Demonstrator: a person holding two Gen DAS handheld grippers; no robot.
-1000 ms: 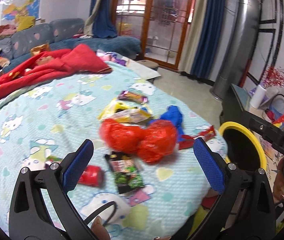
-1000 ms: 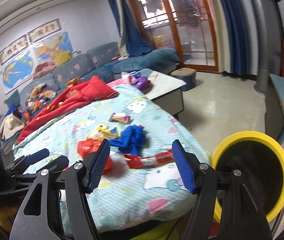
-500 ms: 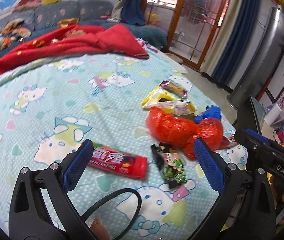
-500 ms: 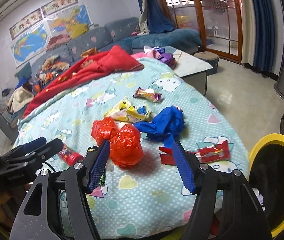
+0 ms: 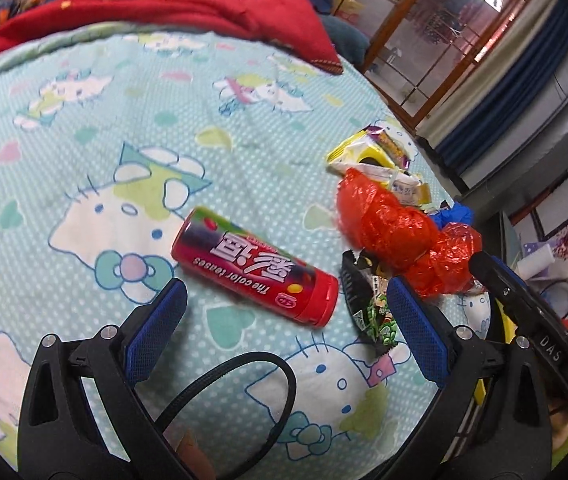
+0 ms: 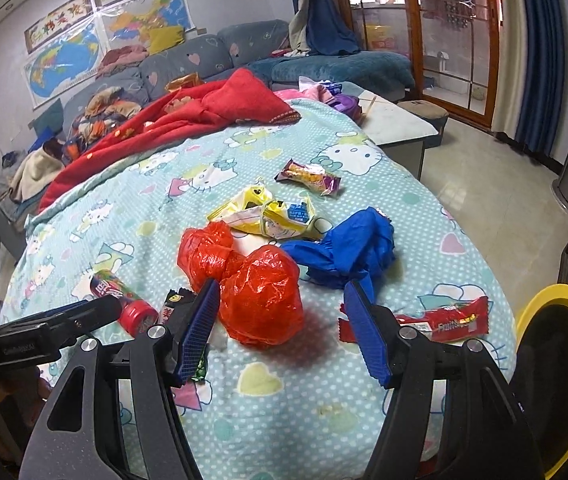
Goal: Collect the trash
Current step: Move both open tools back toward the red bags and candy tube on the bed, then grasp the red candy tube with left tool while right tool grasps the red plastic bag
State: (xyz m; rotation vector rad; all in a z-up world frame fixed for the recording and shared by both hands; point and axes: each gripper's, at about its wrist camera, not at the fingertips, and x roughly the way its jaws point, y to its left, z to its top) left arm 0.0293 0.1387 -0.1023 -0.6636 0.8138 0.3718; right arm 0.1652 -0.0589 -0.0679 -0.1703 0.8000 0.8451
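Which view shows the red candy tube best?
The left wrist view: the tube lies whole and close, its label readable. In the right wrist view, the tube is small, and the left gripper covers part of it.

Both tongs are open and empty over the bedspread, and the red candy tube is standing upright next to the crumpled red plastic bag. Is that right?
Not quite. The red candy tube is lying on its side, not upright, as the left wrist view shows. The rest holds: the left tongs and right tongs are open and empty, and the crumpled red plastic bag lies near the tube.
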